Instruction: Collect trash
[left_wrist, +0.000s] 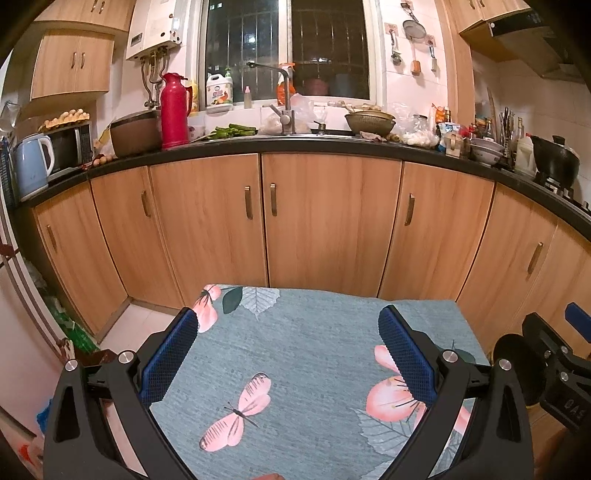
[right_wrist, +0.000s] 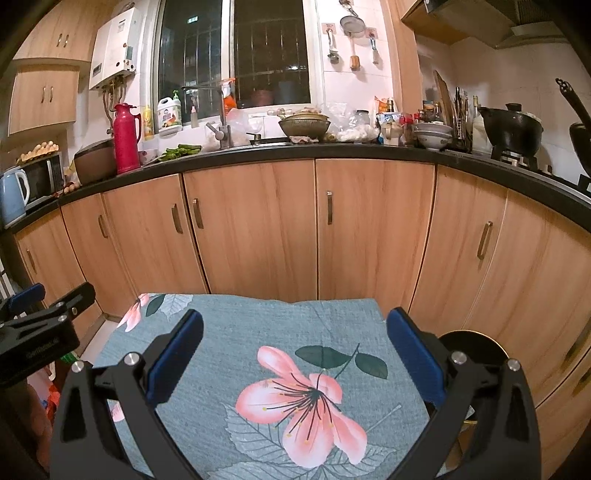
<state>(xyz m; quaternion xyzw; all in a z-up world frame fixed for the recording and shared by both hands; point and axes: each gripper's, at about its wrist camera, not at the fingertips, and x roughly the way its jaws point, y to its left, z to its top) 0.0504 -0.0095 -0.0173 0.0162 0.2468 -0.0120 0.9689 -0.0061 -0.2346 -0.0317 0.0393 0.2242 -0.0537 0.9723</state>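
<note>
While both cameras look across a small cloth-covered surface (left_wrist: 303, 332) toward the kitchen cabinets (left_wrist: 207, 221), I see my left hand-held gripper (left_wrist: 288, 354) hovering over the left half of the cloth with its blue pads (left_wrist: 170, 354) spread wide and nothing between them. Under it lies a pink butterfly print (left_wrist: 240, 410), near the front edge of the surface. To the right, my right hand-held gripper (right_wrist: 295, 358) hangs over the right half, its fingers equally wide apart and empty, framing a large pink flower print (right_wrist: 306, 402). Each gripper shows at the edge of the other's view, so they sit side by side, apart from each other.

I cannot pick out any trash on the cloth: between the far edge and the front edge I only see the printed fabric. Just off the right edge of the surface, a dark round rim (right_wrist: 476, 347) shows behind the right finger; I cannot tell what it is.

Beyond the surface, the black countertop (left_wrist: 332, 146) carries, from left to right, a pale blue kettle (left_wrist: 31, 166), a red thermos (left_wrist: 173, 110), a faucet (left_wrist: 284, 92), a woven basket (left_wrist: 369, 122) and a black pot (left_wrist: 554, 158).
</note>
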